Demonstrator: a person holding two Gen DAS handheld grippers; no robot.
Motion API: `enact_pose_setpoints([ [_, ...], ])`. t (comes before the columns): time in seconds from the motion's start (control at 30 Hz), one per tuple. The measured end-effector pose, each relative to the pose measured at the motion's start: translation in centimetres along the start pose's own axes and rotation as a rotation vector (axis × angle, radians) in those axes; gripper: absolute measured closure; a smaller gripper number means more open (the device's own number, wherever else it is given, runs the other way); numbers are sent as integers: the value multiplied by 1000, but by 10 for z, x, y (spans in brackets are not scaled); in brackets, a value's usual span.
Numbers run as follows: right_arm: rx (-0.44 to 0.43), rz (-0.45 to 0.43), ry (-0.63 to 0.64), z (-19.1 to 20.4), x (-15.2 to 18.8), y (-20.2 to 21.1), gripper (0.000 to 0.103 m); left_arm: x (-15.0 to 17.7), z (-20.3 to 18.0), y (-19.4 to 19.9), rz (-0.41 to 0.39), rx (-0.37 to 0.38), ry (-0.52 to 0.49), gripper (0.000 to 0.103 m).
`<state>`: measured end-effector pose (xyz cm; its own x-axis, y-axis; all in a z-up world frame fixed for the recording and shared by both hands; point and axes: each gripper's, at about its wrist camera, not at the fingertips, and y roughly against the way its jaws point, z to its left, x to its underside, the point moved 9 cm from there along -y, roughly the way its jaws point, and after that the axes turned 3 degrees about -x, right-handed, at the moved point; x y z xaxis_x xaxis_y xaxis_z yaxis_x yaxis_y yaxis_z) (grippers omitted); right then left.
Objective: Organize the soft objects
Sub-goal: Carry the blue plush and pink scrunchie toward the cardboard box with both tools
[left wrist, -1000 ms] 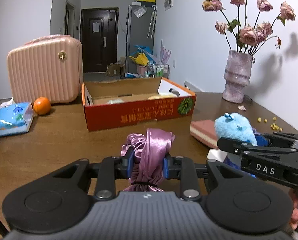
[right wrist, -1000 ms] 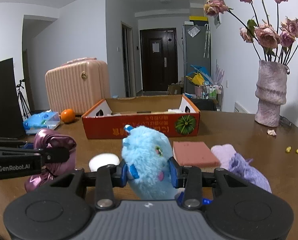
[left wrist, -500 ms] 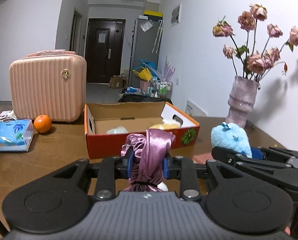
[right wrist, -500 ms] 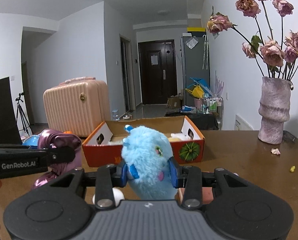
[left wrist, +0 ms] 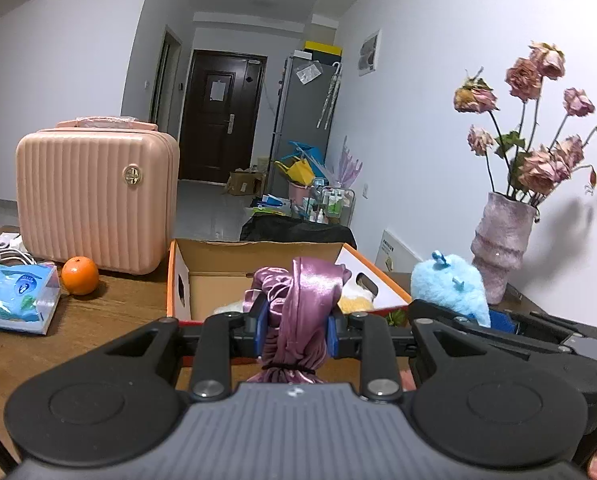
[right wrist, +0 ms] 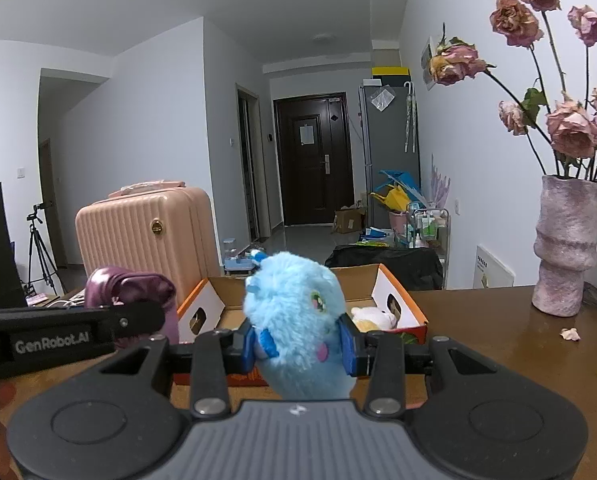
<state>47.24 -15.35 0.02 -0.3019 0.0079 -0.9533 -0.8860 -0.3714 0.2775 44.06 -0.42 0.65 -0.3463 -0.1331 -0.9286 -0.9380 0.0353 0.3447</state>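
Observation:
My left gripper (left wrist: 296,330) is shut on a purple satin pouch (left wrist: 298,312) and holds it in the air just before the open orange cardboard box (left wrist: 178,280). My right gripper (right wrist: 300,346) is shut on a fluffy blue plush toy (right wrist: 294,312), also held up in front of the box (right wrist: 410,308). The plush shows in the left wrist view (left wrist: 446,286) to the right of the pouch. The pouch shows in the right wrist view (right wrist: 130,288) at left. A white and yellow soft toy (right wrist: 372,318) lies inside the box.
A pink ribbed suitcase (left wrist: 94,196), an orange (left wrist: 79,275) and a blue tissue pack (left wrist: 14,296) stand on the wooden table (left wrist: 98,320) at left. A pink vase of dried roses (right wrist: 566,248) stands at right near the wall.
Both grippers have risen with the pouch and the plush and moved closer to the box. The table items below have dropped out of view.

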Motion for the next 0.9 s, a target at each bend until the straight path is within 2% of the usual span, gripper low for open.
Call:
enact_pose_setpoints([
  [0.67, 35, 20, -82, -13, -35, -88, 64, -39, 26, -72, -25, -49, 79, 75],
  [0.9, 62, 38, -76, -24, -39, -120, 64, -43, 32, -101, -14, -69, 73, 75],
])
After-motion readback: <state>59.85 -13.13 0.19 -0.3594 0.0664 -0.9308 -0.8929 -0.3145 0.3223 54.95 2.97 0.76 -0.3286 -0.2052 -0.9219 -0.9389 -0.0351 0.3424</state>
